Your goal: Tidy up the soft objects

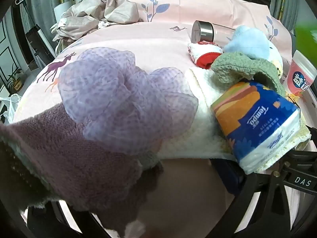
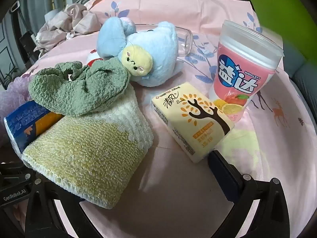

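Purple mesh puff (image 1: 126, 101) and mauve fleece cloth (image 1: 65, 158) shown large only in left wrist view, over left gripper (image 1: 150, 204), jaws spread wide, gripping nothing. Yellow tissue pack (image 2: 192, 119) and pink gum tub (image 2: 245, 69) plain only in right wrist view, ahead of right gripper (image 2: 126, 180), likewise wide open, empty. Shared by both: cream-yellow towel (image 2: 89, 150), green knit cloth (image 2: 79, 87) and blue plush (image 2: 142, 53), clustered on pink bedsheet (image 2: 174, 198)
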{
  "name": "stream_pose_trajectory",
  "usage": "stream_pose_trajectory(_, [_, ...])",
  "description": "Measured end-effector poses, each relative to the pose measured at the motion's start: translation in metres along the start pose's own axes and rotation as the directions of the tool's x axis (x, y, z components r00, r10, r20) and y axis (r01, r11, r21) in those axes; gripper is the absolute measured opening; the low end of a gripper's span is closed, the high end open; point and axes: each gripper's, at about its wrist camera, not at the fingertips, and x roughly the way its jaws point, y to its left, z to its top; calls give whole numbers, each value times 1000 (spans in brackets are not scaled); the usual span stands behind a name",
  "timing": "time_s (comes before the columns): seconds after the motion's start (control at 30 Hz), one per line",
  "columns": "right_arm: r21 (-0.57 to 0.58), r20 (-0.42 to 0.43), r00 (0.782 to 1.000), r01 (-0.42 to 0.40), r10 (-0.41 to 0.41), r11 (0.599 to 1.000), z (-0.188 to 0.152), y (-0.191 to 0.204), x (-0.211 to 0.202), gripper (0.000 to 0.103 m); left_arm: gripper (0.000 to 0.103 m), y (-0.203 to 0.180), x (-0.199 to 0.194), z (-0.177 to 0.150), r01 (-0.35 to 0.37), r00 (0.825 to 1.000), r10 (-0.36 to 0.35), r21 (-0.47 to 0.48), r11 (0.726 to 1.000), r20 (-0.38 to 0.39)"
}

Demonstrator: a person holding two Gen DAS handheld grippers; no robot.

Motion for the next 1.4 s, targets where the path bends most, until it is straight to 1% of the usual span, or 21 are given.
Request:
stream_pose_trajectory(0.27, [3,2,1000,-5,4,1000,0,0,-1,103,102,2,-1,1,-2,1000,2,-3,1000,-9])
stream_pose_trajectory(0.3, [3,2,1000,-5,5,1000,0,0,-1,103,102,2,1,-3,0,1000,0,3,1000,-14])
stream_pose_trajectory(0.4, [4,2,1000,-5,5,1000,-1,0,-2,103,102,5,0,-4,17,1000,-16,12,1000,-23])
stream_pose_trajectory(0.5, [4,1,1000,-5,5,1000,0,0,-1,103,101,6,-6,0,41,998,-40,18,999,-50])
stream_pose_trajectory(0.53, [4,1,1000,-5,5,1000,0,0,-1,103,101,6,-10,-1,50,998,-49,24,998,-44])
stream_pose_trajectory(0.6, [4,1,1000,-5,5,1000,0,0,-1,103,101,4,-22,-1,46,999,-45,47,998,-29])
stream_pose_trajectory(0.7, [4,1,1000,-5,5,1000,0,0,-1,103,101,5,-40,0,64,998,-65,64,996,15])
stream_pose_trajectory(0.8, [3,1,1000,-5,5,1000,0,0,-1,103,101,9,-60,4,136,989,-138,41,990,47])
stream_pose_trajectory(0.83, [3,1,1000,-5,5,1000,0,0,-1,103,101,10,-68,4,169,984,-171,33,985,57])
stream_pose_trajectory(0.9, [3,1,1000,-5,5,1000,-1,0,-1,103,102,11,-80,5,208,975,-209,31,978,77])
stream_pose_trajectory(1.03, [4,2,1000,-5,5,1000,-1,-1,-1,103,102,14,-99,4,211,970,-214,32,977,116])
stream_pose_trajectory(1.2, [9,-7,1000,-1,1,1000,-3,-2,-1,103,102,26,-117,8,255,956,-253,10,967,146])
stream_pose_trajectory(1.3, [18,-17,1000,-9,10,1000,0,-2,-9,103,101,36,-119,14,248,958,-245,-5,969,152])
stream_pose_trajectory(1.37, [14,-15,1000,-16,16,1000,2,-2,-23,103,98,47,-119,19,235,962,-226,-46,971,153])
stream_pose_trajectory(1.4, [7,-4,1000,-21,21,1000,3,-1,-32,103,91,52,-120,21,233,963,-220,-63,970,158])
